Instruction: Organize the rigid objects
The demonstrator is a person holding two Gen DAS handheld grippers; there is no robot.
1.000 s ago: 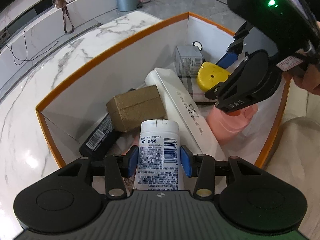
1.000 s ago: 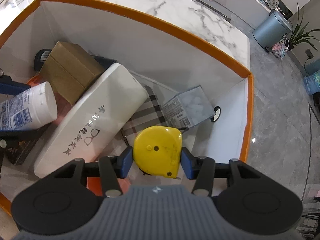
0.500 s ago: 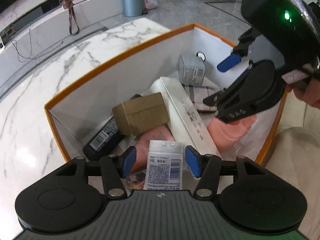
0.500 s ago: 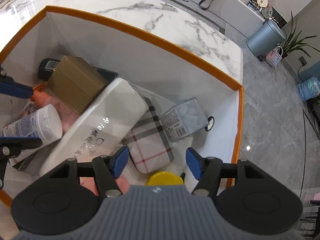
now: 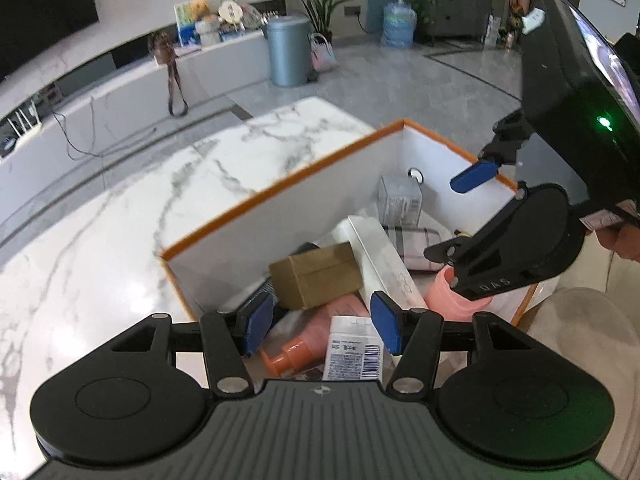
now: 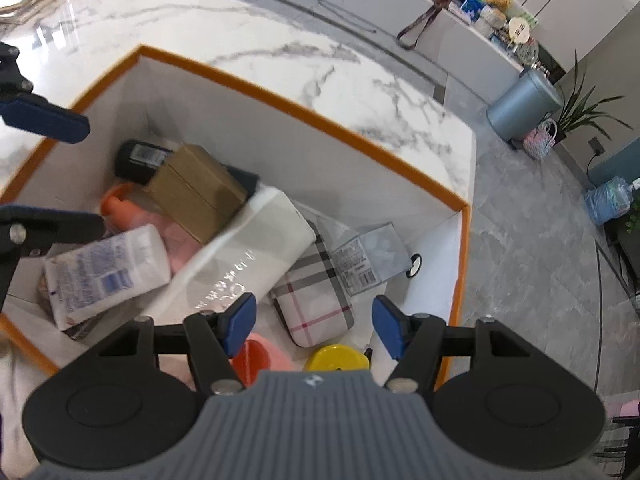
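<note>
Lying below both fingers (image 5: 386,328) (spread, empty): white bottle (image 5: 352,350).

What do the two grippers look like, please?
Each gripper, left gripper and right gripper, has black linkage arms with silver screws, blue fingertips and two round black discs. The right one's body carries a green light and the lettering "DAS".

A glossy marble-patterned tabletop (image 6: 304,64) bears a matt white box with orange rim (image 6: 320,120). Inside lie a matt brown cardboard carton (image 6: 196,192) and a checked cloth pouch (image 6: 316,300).
</note>
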